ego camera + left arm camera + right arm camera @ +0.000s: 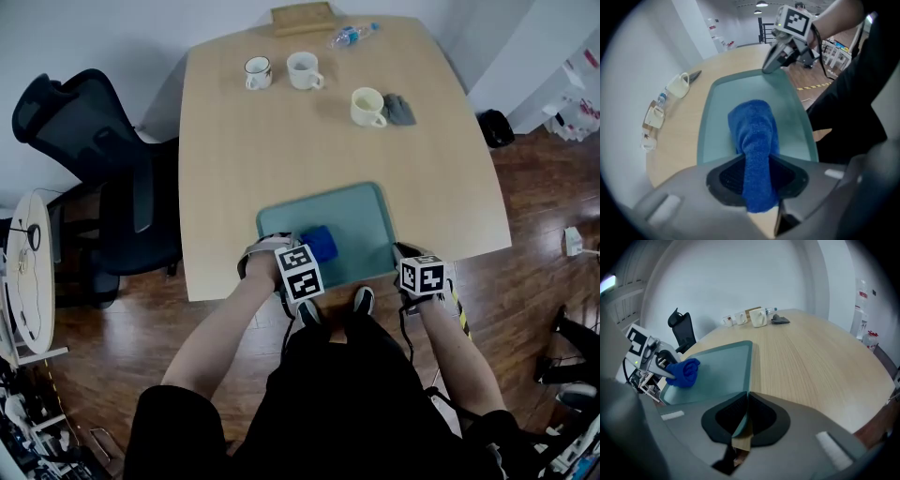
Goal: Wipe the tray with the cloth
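Observation:
A teal tray (361, 217) lies at the table's near edge. My left gripper (298, 272) is shut on a blue cloth (319, 243), which rests bunched on the tray's near left part. In the left gripper view the cloth (754, 140) runs from between the jaws out onto the tray (715, 122). My right gripper (421, 275) is shut on the tray's near right rim. In the right gripper view the tray rim (749, 363) runs into the closed jaws, and the cloth (684, 372) and the left gripper (649, 363) show at the left.
Three white mugs (305, 69) stand at the far end of the table, with a grey object (400, 109) beside the right one, a water bottle (352, 35) and a wooden board (302, 17). A black office chair (89, 131) stands at the left of the table.

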Action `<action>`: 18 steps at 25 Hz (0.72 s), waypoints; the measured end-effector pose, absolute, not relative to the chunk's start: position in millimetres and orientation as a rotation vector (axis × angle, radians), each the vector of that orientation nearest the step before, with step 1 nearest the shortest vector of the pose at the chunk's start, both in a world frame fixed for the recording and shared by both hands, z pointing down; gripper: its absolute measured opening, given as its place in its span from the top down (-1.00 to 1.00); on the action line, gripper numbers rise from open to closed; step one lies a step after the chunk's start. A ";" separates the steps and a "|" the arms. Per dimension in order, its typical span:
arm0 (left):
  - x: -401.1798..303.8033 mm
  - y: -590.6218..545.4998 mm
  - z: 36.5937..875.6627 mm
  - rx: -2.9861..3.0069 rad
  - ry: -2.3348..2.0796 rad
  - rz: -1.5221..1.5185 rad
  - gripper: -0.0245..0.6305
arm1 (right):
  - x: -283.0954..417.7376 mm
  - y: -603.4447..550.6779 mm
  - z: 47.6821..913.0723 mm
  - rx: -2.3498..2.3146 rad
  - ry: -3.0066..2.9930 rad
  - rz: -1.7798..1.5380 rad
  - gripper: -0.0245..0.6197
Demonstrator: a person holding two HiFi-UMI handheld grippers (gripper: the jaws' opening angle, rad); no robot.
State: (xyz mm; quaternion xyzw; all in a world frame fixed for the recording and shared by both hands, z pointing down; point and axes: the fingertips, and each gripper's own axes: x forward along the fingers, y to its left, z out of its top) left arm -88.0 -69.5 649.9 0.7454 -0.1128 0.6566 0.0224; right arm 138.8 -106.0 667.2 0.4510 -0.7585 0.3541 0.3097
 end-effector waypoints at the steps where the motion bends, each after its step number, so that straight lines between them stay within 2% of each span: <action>1: -84.4 -55.1 650.0 2.310 -0.315 2.018 0.55 | 138.5 -106.0 667.4 1.194 -2.001 0.936 0.87; 10: -64.9 5.9 650.2 2.352 -0.097 1.952 0.55 | 136.9 -108.7 665.6 1.196 -1.982 0.913 0.87; 13: -82.9 -19.7 651.2 2.323 -0.075 1.930 0.54 | 135.4 -110.0 664.5 1.202 -1.981 0.911 0.87; 18: -145.2 -115.8 652.4 2.232 -0.262 2.162 0.54 | 134.8 -109.0 663.8 1.206 -1.990 0.916 0.87</action>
